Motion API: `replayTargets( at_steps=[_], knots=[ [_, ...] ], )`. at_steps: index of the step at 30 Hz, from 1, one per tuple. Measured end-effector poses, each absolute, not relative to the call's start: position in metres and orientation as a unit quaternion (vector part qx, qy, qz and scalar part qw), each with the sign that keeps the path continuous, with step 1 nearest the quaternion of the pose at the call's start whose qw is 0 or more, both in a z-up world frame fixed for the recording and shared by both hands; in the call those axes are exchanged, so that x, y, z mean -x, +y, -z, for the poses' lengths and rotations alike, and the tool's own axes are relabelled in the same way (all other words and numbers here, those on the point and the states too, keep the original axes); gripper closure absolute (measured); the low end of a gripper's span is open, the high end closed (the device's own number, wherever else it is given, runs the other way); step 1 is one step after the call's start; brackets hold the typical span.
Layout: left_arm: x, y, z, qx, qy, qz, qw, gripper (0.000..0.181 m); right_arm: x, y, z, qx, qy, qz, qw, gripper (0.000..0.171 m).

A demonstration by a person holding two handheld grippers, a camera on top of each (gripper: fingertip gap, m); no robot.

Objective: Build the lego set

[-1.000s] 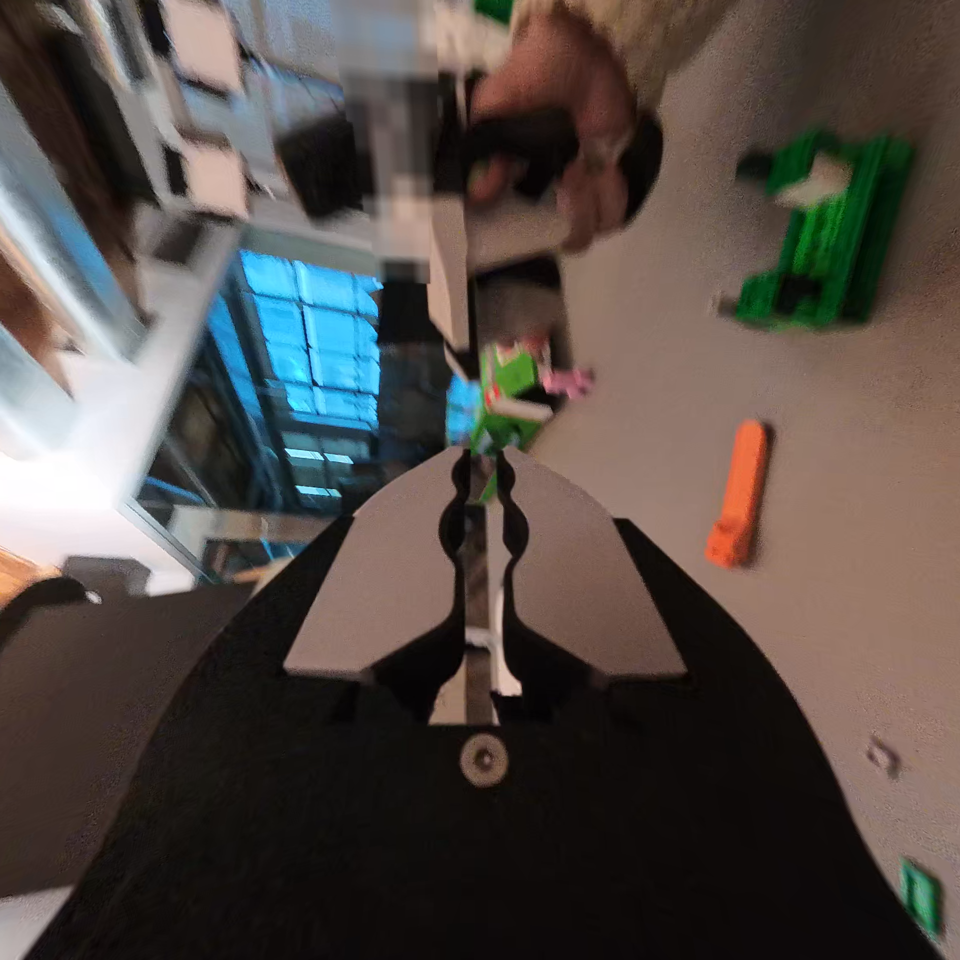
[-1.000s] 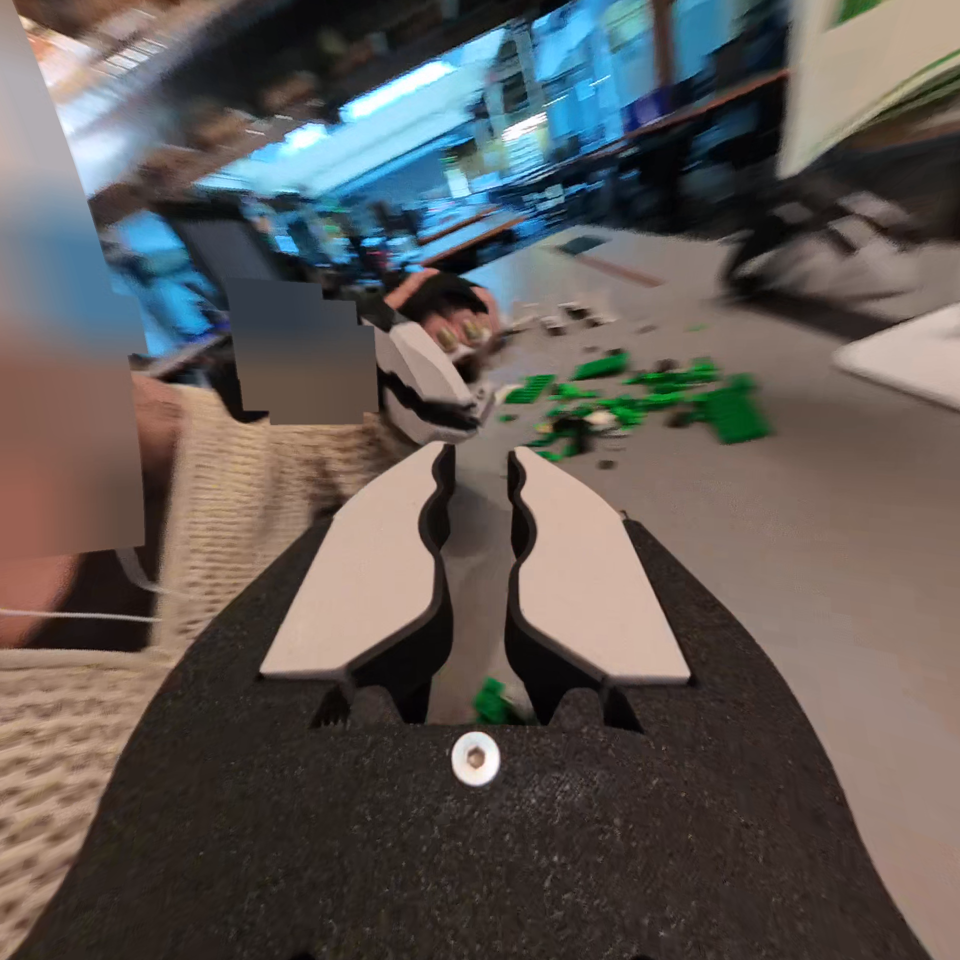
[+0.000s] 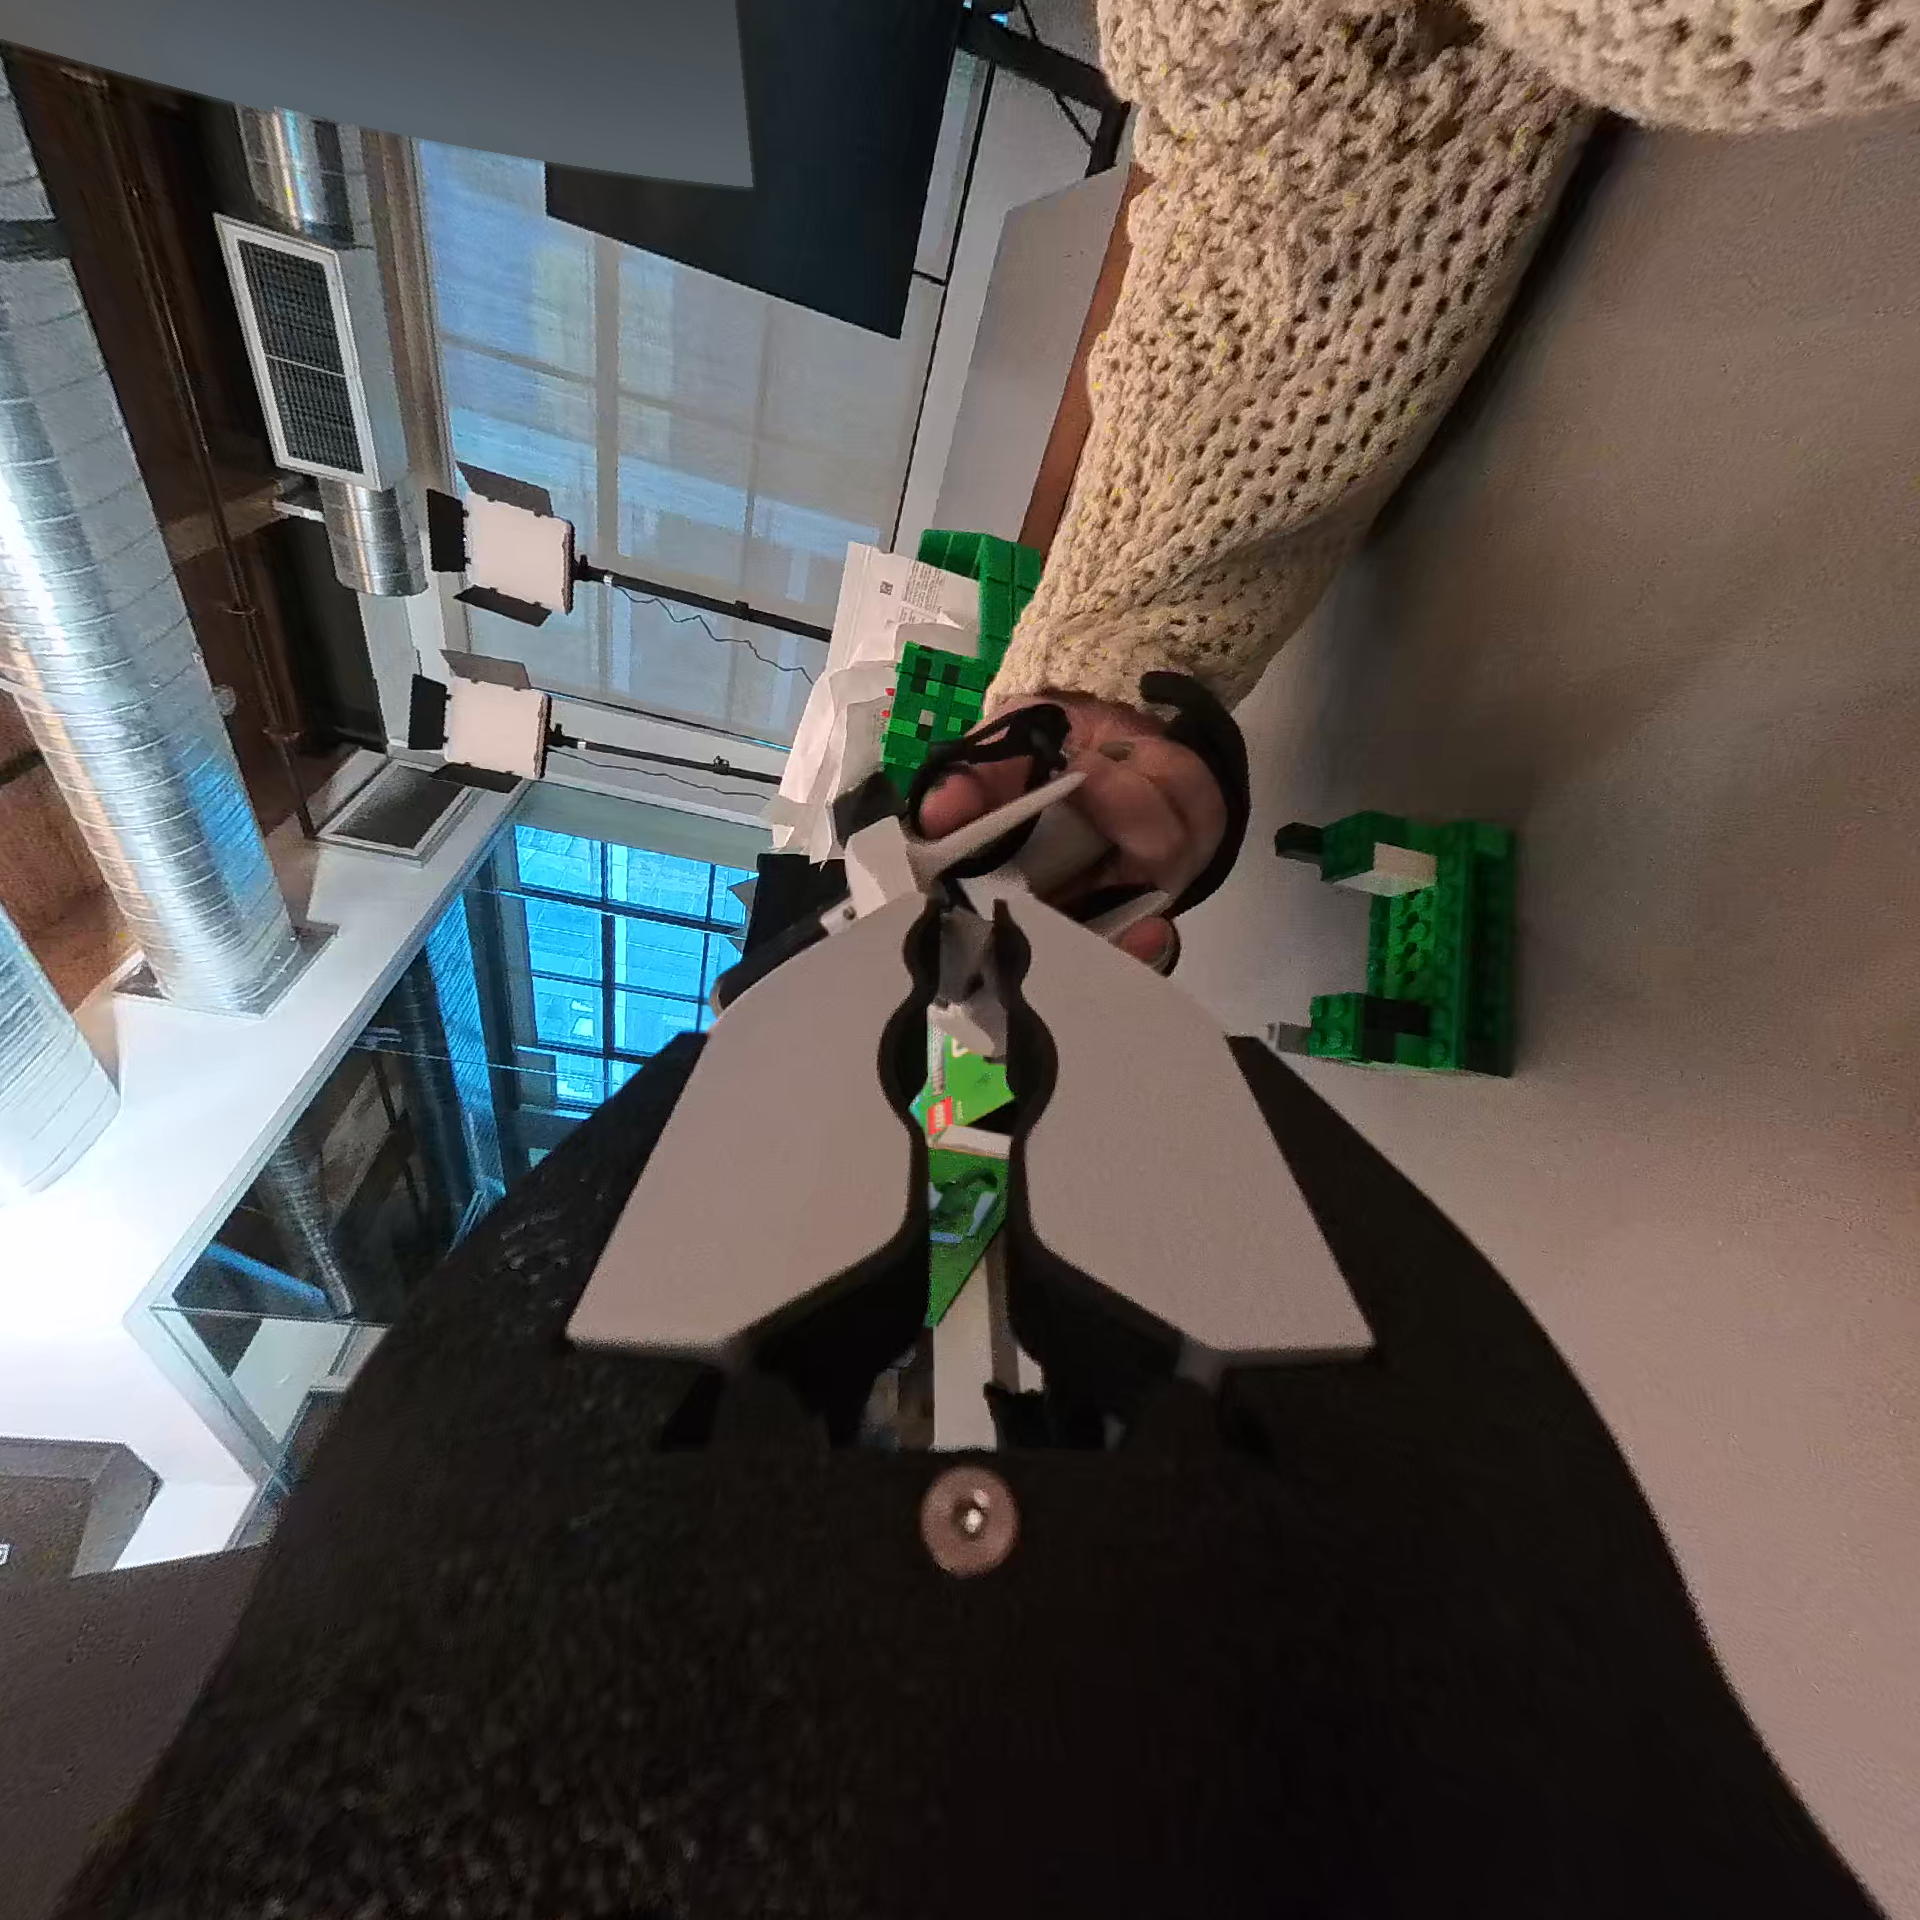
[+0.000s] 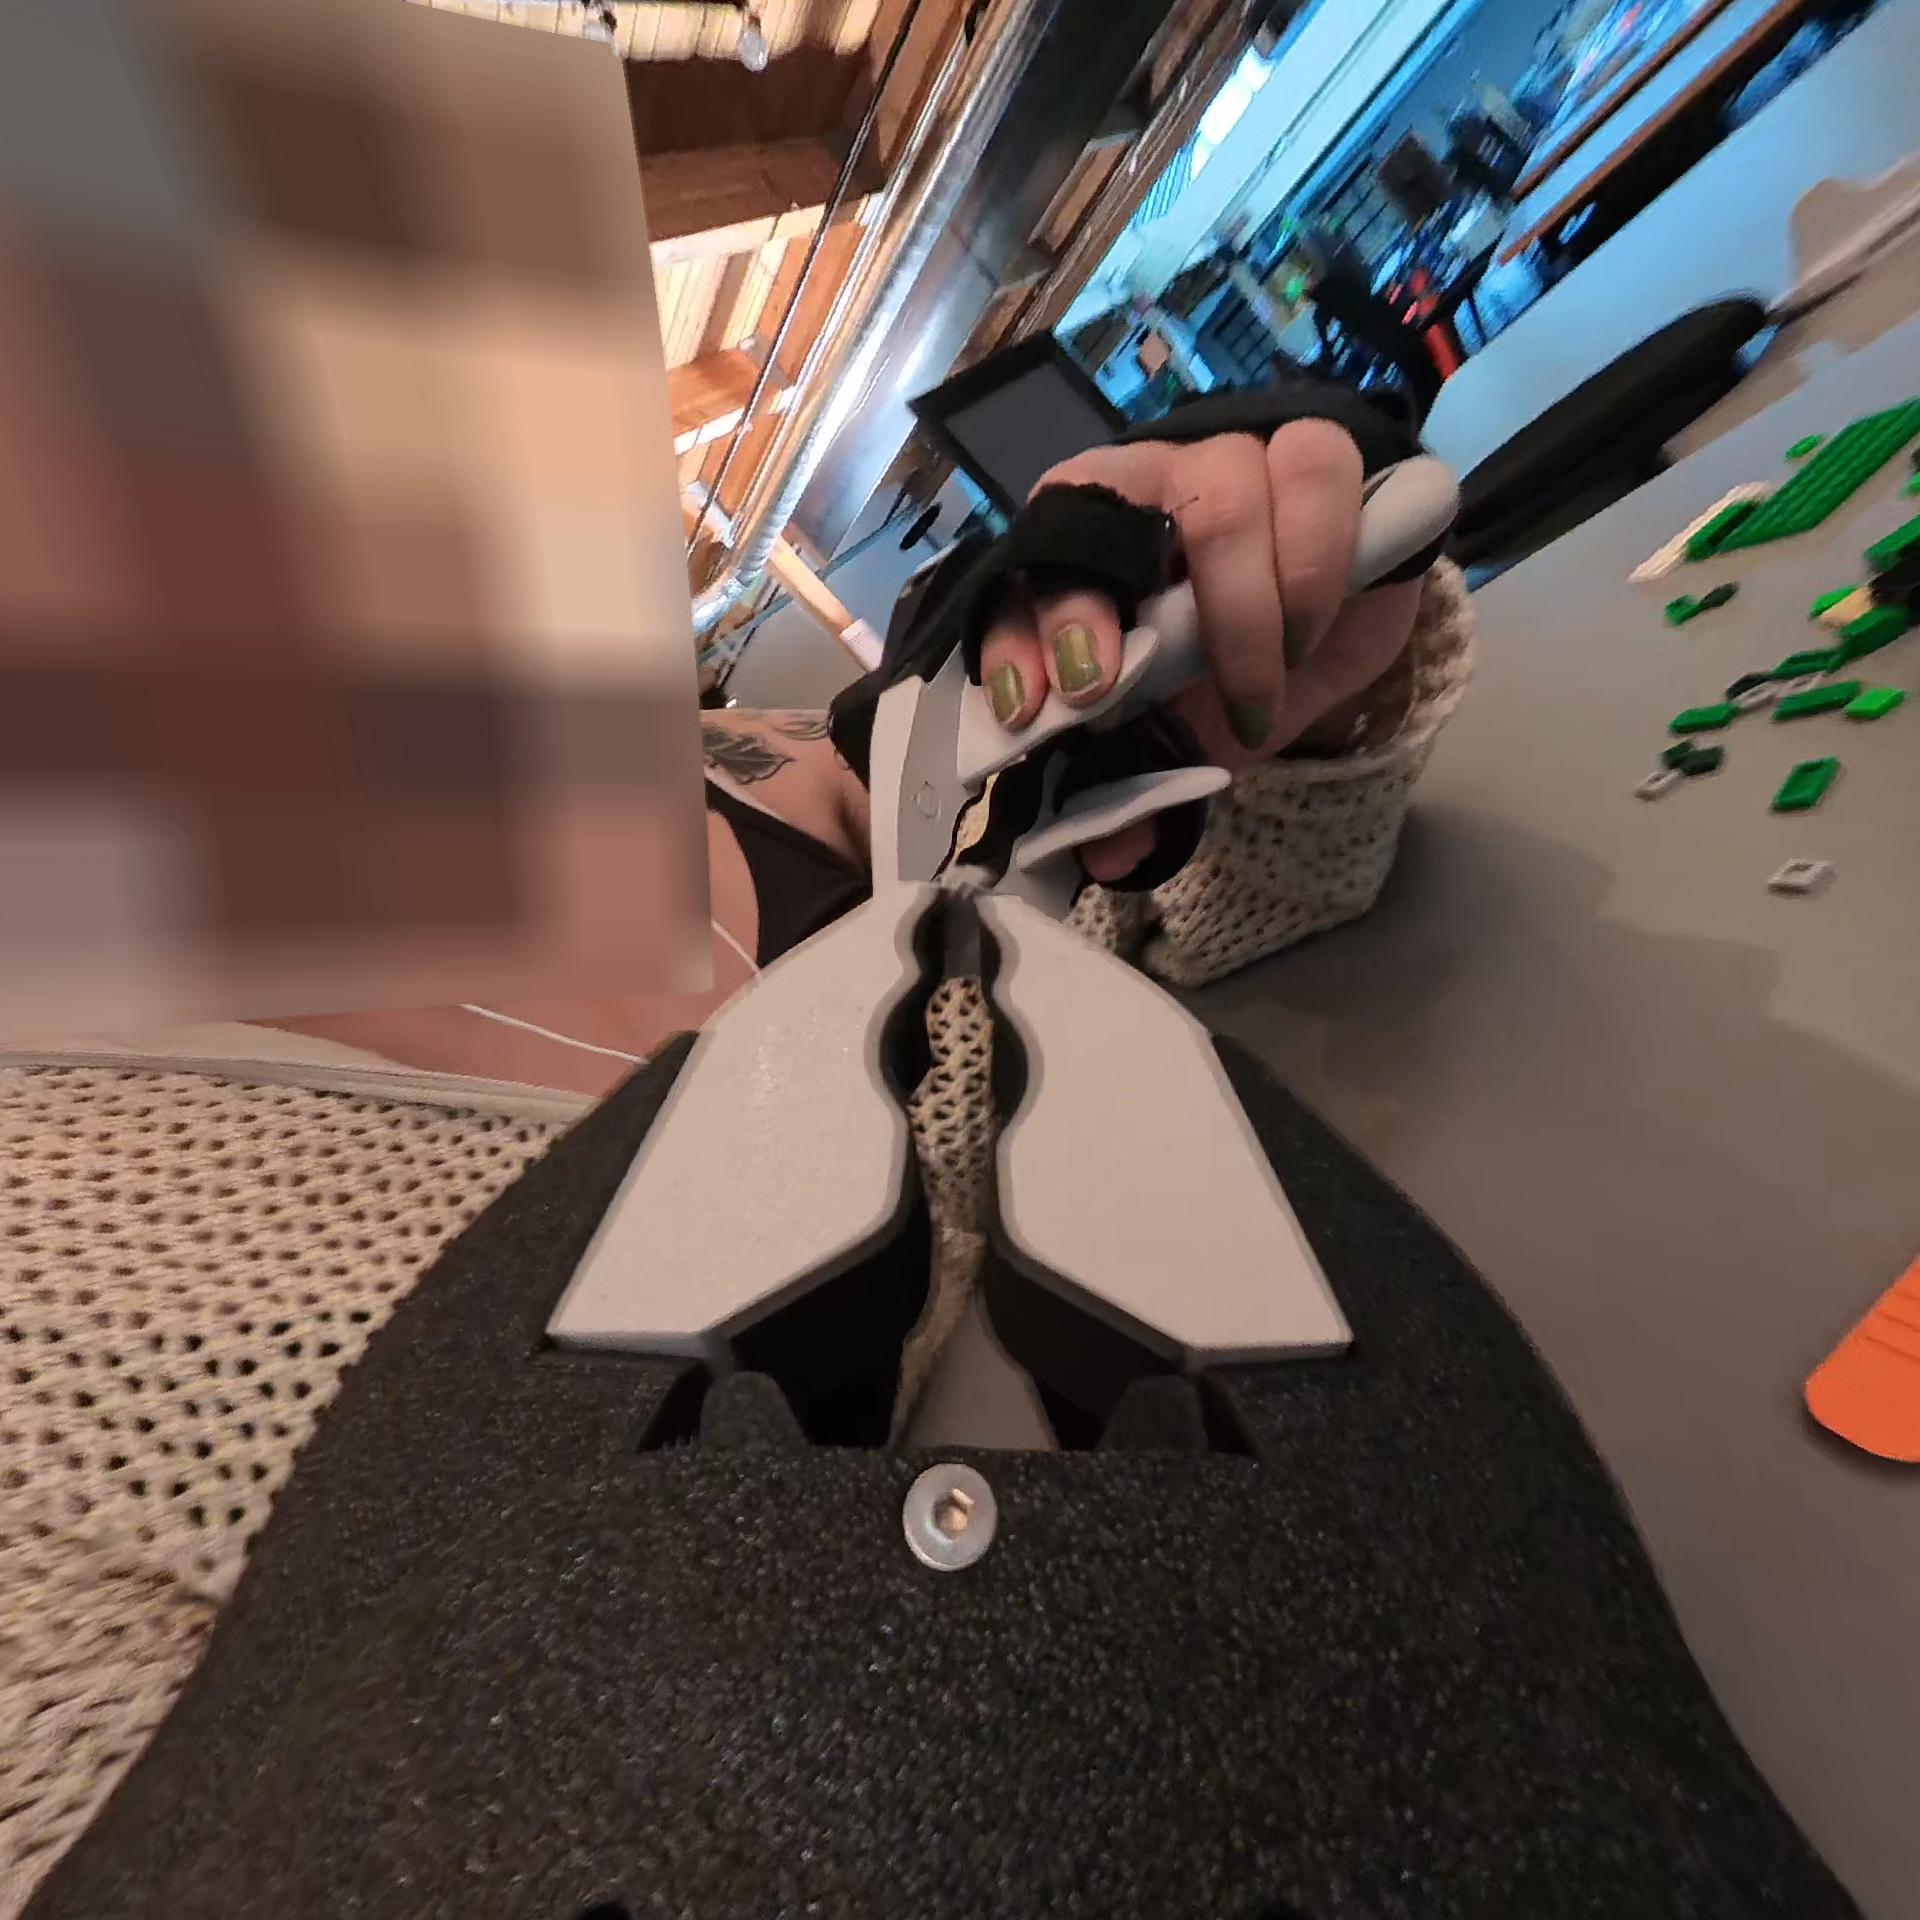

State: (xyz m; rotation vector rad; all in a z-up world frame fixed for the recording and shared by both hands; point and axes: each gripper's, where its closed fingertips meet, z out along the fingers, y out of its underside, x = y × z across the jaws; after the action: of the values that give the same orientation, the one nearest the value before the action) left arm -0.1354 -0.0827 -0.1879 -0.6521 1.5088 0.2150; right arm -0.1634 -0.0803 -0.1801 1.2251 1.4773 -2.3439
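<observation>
Up off the grey table (image 3: 1714, 623), the left gripper (image 3: 971, 914) and right gripper (image 4: 951, 899) meet tip to tip, both nearly closed on one small grey-white piece (image 3: 961, 971). Beside them a green lego build (image 3: 1423, 945) lies on the table. Loose green bricks (image 4: 1808, 686) are scattered well apart, an orange tool (image 4: 1870, 1382) nearer.

The left wrist view is rolled a quarter turn: the table (image 3: 1714, 520) stands along 3 o'clock, windows at 9. It looks at close range toward the right gripper (image 3: 951, 894) at 12 o'clock. The right wrist view, tilted, faces back at the left gripper (image 4: 961, 883), equally close. Both share the meeting tips and table.
</observation>
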Motion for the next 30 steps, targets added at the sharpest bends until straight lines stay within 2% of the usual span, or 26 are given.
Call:
replayTargets(
  at_steps=[1, 11, 15, 20, 24, 28, 30],
  knots=[
    [0.136, -0.082, 0.187, 0.291, 0.669, -0.098, 0.677, 0.174, 0.164, -0.078, 0.18, -0.405, 0.484, 0.774, 0.043, 0.171],
    [0.141, -0.076, 0.179, 0.314, 0.642, -0.083, 0.694, 0.175, 0.162, -0.07, 0.191, -0.424, 0.52, 0.74, -0.048, 0.17],
    [0.145, -0.08, 0.158, 0.321, 0.594, -0.019, 0.737, 0.175, 0.16, -0.061, 0.173, -0.397, 0.531, 0.733, -0.153, 0.144],
    [0.149, -0.086, 0.145, 0.304, 0.573, 0.001, 0.761, 0.175, 0.164, -0.073, 0.159, -0.359, 0.606, 0.663, -0.253, 0.135],
    [0.145, -0.09, 0.146, 0.298, 0.581, 0.005, 0.758, 0.175, 0.165, -0.091, 0.16, -0.334, 0.659, 0.628, -0.245, 0.137],
    [0.143, -0.094, 0.145, 0.296, 0.583, 0.023, 0.757, 0.174, 0.161, -0.097, 0.153, -0.321, 0.645, 0.658, -0.217, 0.151],
    [0.142, -0.096, 0.144, 0.295, 0.584, 0.032, 0.755, 0.174, 0.161, -0.096, 0.152, -0.324, 0.637, 0.667, -0.21, 0.152]
  ],
)
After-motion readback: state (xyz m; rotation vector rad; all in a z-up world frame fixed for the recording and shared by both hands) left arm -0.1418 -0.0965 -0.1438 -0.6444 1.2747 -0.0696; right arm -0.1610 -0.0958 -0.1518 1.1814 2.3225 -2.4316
